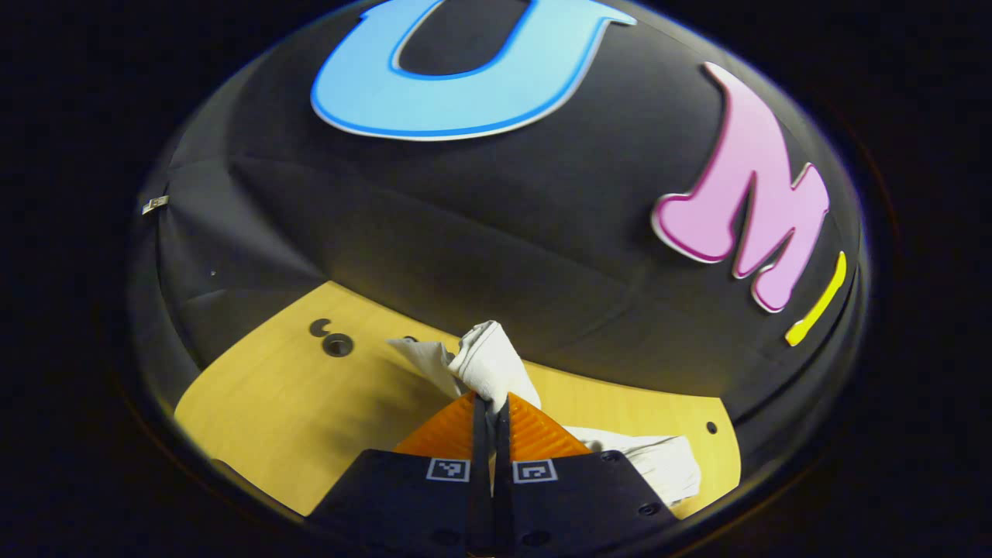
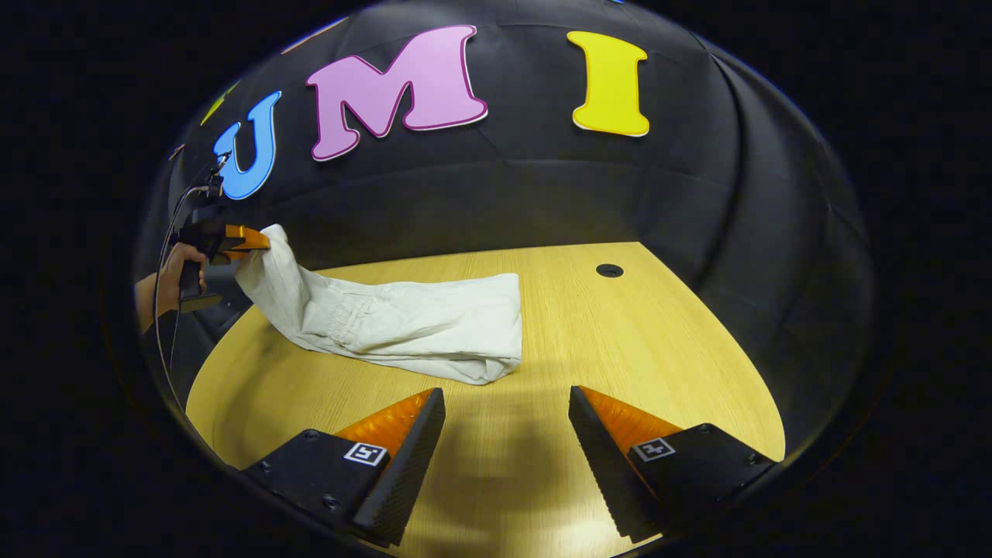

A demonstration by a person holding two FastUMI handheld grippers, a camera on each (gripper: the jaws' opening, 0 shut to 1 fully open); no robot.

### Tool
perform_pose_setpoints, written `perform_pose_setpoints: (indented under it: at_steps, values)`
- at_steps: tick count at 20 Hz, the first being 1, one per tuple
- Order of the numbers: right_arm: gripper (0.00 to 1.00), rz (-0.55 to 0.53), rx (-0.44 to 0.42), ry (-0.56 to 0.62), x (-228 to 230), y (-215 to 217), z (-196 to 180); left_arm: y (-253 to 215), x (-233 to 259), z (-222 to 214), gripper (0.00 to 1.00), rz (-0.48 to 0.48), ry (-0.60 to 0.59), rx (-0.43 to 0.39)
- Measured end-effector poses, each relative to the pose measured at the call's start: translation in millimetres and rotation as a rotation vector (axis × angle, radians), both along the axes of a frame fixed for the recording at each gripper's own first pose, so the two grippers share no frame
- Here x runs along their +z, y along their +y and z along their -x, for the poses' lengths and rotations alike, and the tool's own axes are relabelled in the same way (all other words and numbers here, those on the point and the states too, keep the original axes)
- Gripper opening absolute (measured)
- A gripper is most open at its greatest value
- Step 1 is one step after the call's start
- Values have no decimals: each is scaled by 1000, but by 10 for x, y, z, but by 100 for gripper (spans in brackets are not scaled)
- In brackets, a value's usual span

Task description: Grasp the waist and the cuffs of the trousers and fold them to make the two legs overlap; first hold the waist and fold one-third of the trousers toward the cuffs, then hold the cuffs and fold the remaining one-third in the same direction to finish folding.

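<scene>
**Left tool clamped on trousers, right tool apart over tabletop**

The left tool (image 1: pixel 490 403) is seen pinched together on a bunched end of the white trousers (image 1: pixel 496 360); cloth sticks up past the fingertips and more hangs to the right of them. In the right gripper view that same tool (image 2: pixel 252 240) is held by a hand (image 2: pixel 177 275) at the far left edge, with one end of the trousers (image 2: pixel 403 325) lifted off the wooden tabletop (image 2: pixel 620 349). The rest of the garment lies flat across the tabletop, its folded end toward the middle. Which end is gripped cannot be told. The right tool (image 2: pixel 508 407) is spread wide, nothing between its fingers, positioned near the flat end, apart from the cloth.
</scene>
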State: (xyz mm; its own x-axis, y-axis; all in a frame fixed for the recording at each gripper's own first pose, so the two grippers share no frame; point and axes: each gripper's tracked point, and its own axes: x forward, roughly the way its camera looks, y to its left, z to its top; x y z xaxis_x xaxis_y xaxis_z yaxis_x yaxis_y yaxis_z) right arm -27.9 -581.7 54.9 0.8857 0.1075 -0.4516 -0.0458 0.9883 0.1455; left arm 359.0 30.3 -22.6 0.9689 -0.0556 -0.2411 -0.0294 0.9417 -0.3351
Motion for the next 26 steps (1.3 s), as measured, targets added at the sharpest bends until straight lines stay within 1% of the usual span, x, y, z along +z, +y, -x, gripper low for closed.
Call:
perform_pose_setpoints:
  at_steps: [4,6,7,10,13,16,18,20,22,23,25,26]
  values:
    - [98,-24,-34,-10,176,-130,7,-856,202,37,6,20,-9,-100]
    - [98,-28,-49,-21,282,-222,23,-1212,236,6,6,14,-21,-143]
    - [98,-27,-56,-30,336,-266,21,-1375,224,35,6,12,-18,-167]
    - [98,-29,-76,-30,406,-391,60,-1920,221,58,6,52,-1,-242]
    - [98,-29,-105,-31,439,-562,135,-2352,206,95,6,42,-4,-305]
    - [98,-44,-144,-25,445,-710,223,-2794,40,142,6,35,36,-375]
    - [98,-49,-163,-33,462,-786,258,-3013,-155,130,6,16,73,-401]
    - [98,-49,-167,-31,459,-834,269,-3235,-344,103,6,-11,111,-410]
    - [98,-48,-169,-36,477,-884,282,-3330,-561,34,6,-70,162,-379]
    - [98,-48,-171,-37,475,-895,291,-3365,-675,35,7,-110,184,-372]
    - [98,-52,-172,-38,465,-896,298,-3524,-829,52,12,-137,209,-398]
    - [98,-57,-172,-39,470,-894,308,-3556,-903,90,18,-148,216,-410]
